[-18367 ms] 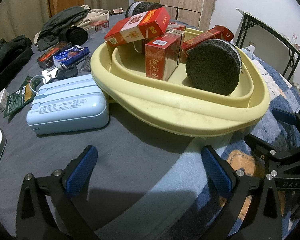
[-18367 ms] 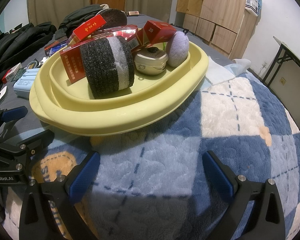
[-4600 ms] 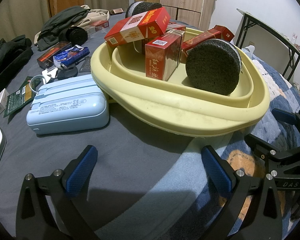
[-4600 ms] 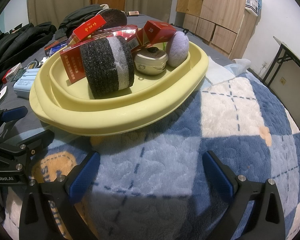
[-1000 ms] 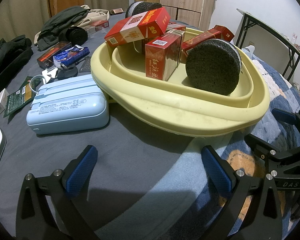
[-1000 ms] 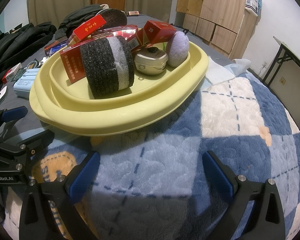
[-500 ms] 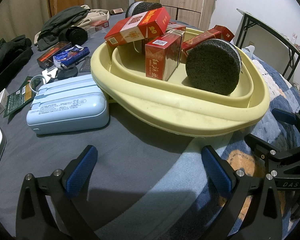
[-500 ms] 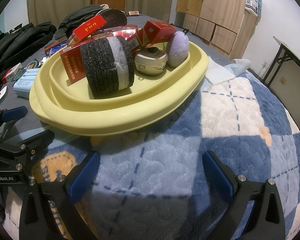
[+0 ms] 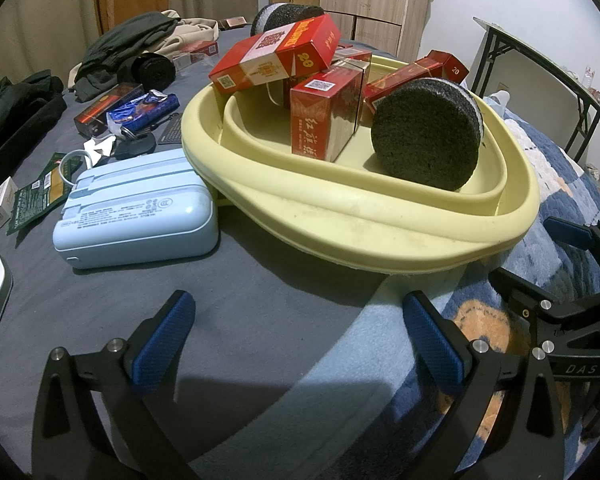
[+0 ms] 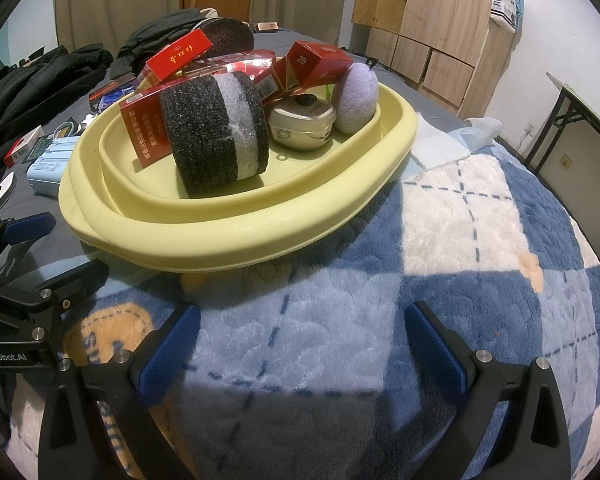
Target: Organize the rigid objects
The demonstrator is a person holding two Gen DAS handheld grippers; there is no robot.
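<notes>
Both grippers, left gripper [image 9: 296,340] and right gripper [image 10: 300,344], sit empty with jaws spread, so I'd grab the light blue case [image 9: 140,208] just left of the yellow basin [image 9: 380,224], squeezing its long sides.

Probably a home bedroom, plaid fleece blanket [image 10: 480,216], wooden wardrobe [image 10: 440,12], strewn clothes [image 9: 128,44]

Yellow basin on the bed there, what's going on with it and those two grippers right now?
Nothing is being handled at this moment. The left gripper and the right gripper are both open and empty, low over the blanket in front of the yellow basin. The basin already holds red boxes, a dark sponge, a metal tin and a purple puff. A light blue case sits outside it.
</notes>
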